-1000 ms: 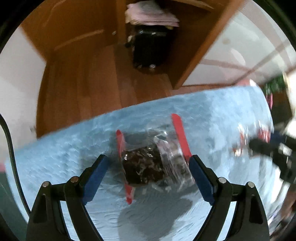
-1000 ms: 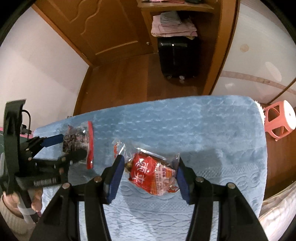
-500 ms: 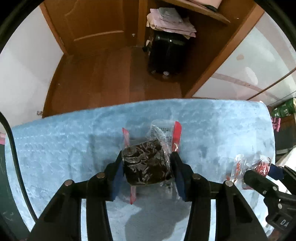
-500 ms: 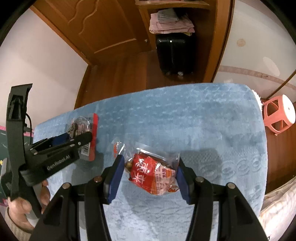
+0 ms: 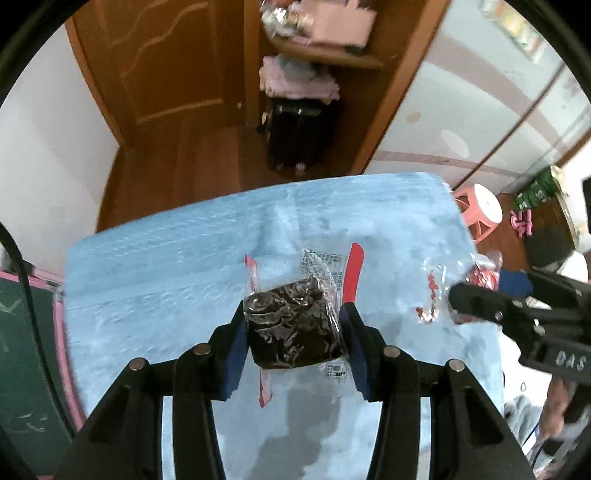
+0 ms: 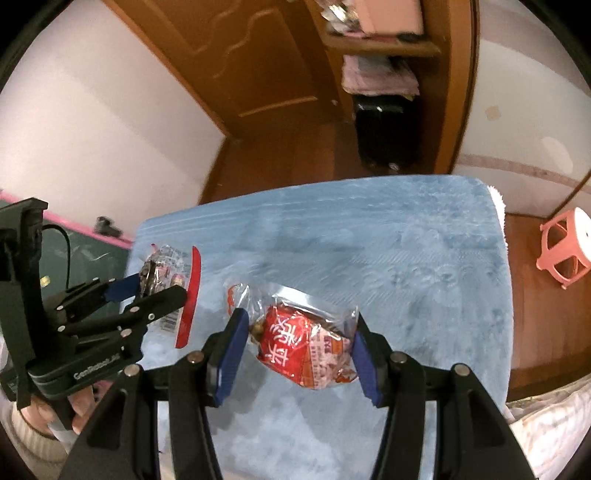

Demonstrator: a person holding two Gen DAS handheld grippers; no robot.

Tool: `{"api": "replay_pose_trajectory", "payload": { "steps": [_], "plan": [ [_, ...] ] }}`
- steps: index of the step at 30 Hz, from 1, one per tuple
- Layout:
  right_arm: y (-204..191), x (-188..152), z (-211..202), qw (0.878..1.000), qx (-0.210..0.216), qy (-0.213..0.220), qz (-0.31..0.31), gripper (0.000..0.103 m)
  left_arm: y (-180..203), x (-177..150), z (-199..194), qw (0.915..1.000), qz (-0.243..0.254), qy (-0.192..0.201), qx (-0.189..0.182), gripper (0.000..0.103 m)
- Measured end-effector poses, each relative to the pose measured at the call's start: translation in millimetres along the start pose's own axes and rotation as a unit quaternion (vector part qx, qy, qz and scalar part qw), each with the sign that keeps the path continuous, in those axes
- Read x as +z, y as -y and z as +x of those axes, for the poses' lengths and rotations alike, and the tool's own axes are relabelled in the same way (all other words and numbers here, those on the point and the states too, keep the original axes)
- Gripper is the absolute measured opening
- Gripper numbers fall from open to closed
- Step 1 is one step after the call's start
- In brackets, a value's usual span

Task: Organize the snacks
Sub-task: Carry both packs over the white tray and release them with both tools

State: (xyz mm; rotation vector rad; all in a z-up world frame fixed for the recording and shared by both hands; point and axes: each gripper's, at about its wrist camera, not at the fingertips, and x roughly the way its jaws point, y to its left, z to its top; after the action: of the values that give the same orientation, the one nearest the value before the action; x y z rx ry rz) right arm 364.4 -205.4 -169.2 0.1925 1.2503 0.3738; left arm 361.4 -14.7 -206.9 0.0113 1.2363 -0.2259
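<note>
Left gripper has just clamped the dark snack bag between its pads, lifted off the blue mat. Right gripper pinches the red bag, also aloft.

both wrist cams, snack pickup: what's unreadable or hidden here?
- Dark snack packet, left wrist view: label print too small and crinkled; the left tongs cover its sides.
- Red snack packet, right wrist view: its sides sit behind the right tongs; its underside faces away.
- Shelf contents, right wrist view: blurred, cut by the top edge.
- Person's hand, right wrist view: mostly behind the tongs' handle.
</note>
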Motion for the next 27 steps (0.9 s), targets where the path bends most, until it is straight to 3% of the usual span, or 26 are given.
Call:
{"api": "replay_pose_trajectory", "payload": {
  "steps": [9,13,19,23,27],
  "plan": [
    [-57,-60,-118,0.996,0.022,0.061,-0.067,0.054,19,-52,-158,0.9976,0.018,0.063,0.022,0.046],
    [-81,-94,-167,0.991,0.018,0.088,-0.098,0.054,33,-85,-205,0.9963,0.023,0.081,0.016,0.046],
    [-102,-142,-212,0.984,0.013,0.115,-0.132,0.054,49,-141,-248,0.9950,0.021,0.097,0.013,0.047],
    [-113,-174,-231,0.980,-0.004,0.125,-0.154,0.054,63,-180,-260,0.9926,0.029,0.113,0.035,0.047],
    [-118,-205,-243,0.977,-0.016,0.133,-0.165,0.054,73,-217,-263,0.9932,0.018,0.113,0.022,0.047]
  ]
}}
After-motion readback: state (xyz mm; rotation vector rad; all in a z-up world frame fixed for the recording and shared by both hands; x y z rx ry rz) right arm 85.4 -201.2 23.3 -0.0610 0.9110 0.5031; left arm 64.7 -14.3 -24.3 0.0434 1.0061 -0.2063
